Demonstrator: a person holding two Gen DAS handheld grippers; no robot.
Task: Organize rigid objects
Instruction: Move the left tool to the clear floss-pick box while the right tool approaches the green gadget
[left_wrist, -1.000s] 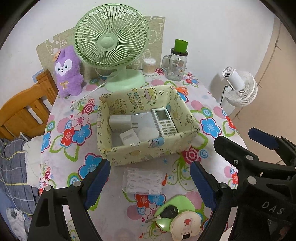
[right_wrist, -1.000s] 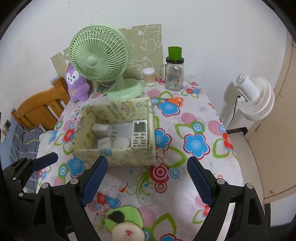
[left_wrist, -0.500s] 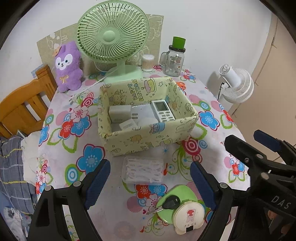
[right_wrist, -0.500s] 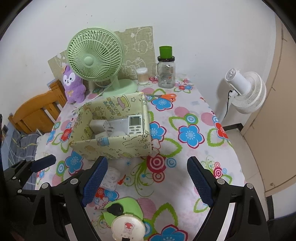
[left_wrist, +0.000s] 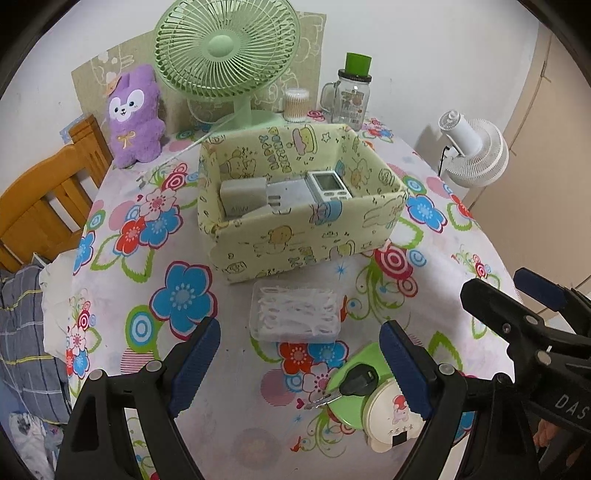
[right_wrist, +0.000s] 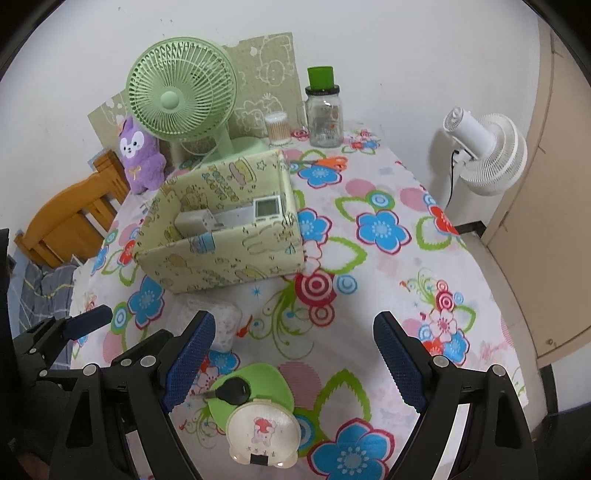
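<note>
A round table under a flowered cloth (left_wrist: 177, 295) fills both views, against a white wall with a green desk fan (left_wrist: 225, 48) at the top of the frame. At the centre sits a yellow cartoon-print box (left_wrist: 306, 240); inside it lie a grey adapter (left_wrist: 243, 197), a white power strip (left_wrist: 288, 192) and a remote (left_wrist: 328, 184), so part of the sorting looks done. Left outside, in the lower middle, are a clear plastic box of white picks (left_wrist: 295, 314), a black key (left_wrist: 360, 378) on a green lid (right_wrist: 258, 384), and a cream round case (right_wrist: 262, 432). Orange scissors (right_wrist: 328, 162) lie behind the box. The left gripper (left_wrist: 299, 365) and right gripper (right_wrist: 291, 358) both hang wide apart, holding nothing. The box's near wall hides its floor, and the left gripper's finger covers part of the round case.
</note>
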